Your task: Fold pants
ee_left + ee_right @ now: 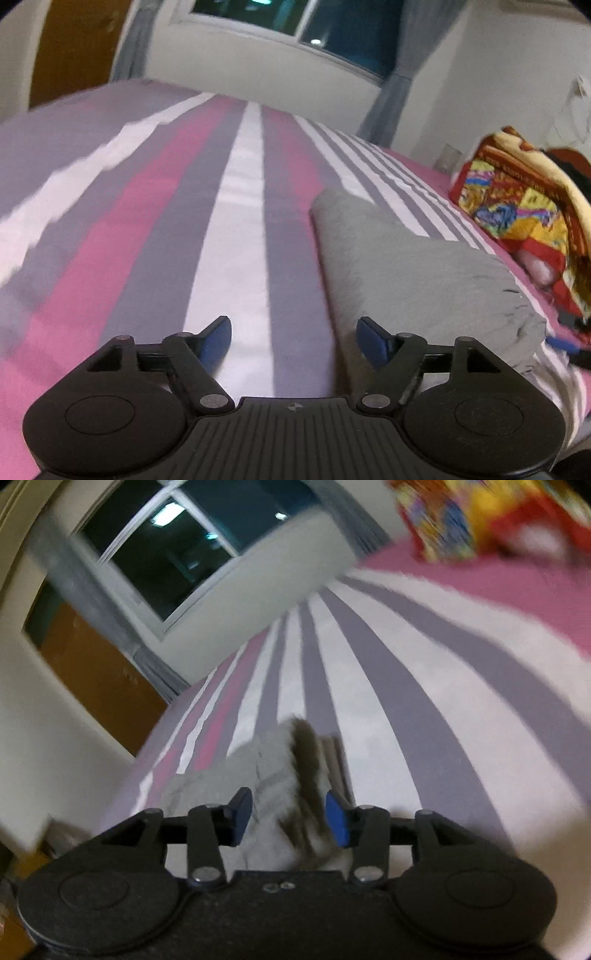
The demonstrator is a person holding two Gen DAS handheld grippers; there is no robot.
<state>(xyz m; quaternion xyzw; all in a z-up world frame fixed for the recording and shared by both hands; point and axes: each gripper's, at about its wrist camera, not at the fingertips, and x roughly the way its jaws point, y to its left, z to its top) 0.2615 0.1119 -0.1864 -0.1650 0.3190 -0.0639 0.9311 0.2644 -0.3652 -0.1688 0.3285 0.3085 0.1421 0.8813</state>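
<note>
Grey pants (413,266) lie lengthwise on a striped bed (236,206), already narrowed into a long band, likely so they can be doubled end over end. The left gripper (293,341) hovers over bare sheet with its fingers (218,338) spread wide and empty; the pants run alongside just to its right, their near edge passing under the right-hand finger without being pinched. In the right wrist view, the right gripper (290,818) straddles a bunched end of the pants (273,786), its fingers (336,821) partly open on either side of the cloth. Motion blur hides whether the pads press on it, so a firm hold cannot be confirmed. A colourful blanket (517,206) sits beyond.
</note>
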